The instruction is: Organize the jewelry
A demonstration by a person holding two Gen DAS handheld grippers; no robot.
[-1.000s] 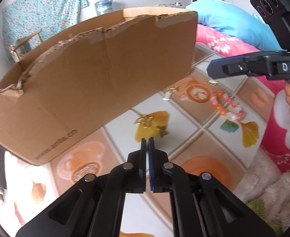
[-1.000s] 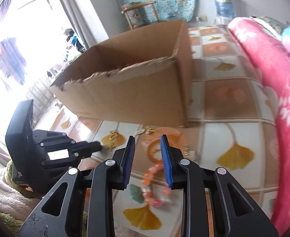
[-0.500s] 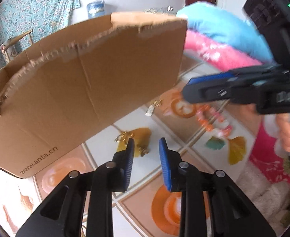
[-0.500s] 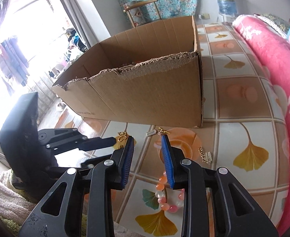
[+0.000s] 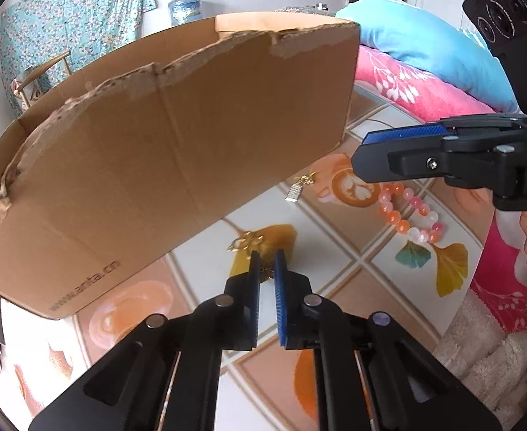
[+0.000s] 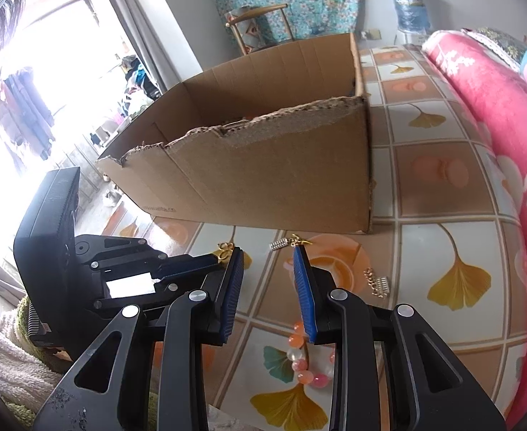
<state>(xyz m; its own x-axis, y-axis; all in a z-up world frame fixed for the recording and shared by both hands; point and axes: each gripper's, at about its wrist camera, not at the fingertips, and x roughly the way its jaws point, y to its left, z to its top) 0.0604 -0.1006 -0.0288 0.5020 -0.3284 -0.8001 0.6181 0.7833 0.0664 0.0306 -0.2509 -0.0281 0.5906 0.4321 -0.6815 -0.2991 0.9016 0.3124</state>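
Matt corrugated cardboard box with torn rim, glossy printed tablecloth, shiny gold-metal earring

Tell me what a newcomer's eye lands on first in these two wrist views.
The big brown cardboard box with its torn top edge stands on the tiled ginkgo-leaf tablecloth. In front of it lies an orange, pink and white bead bracelet, with a small gold earring just beyond the nearly closed left gripper. A pink floral blanket runs along the table's right.
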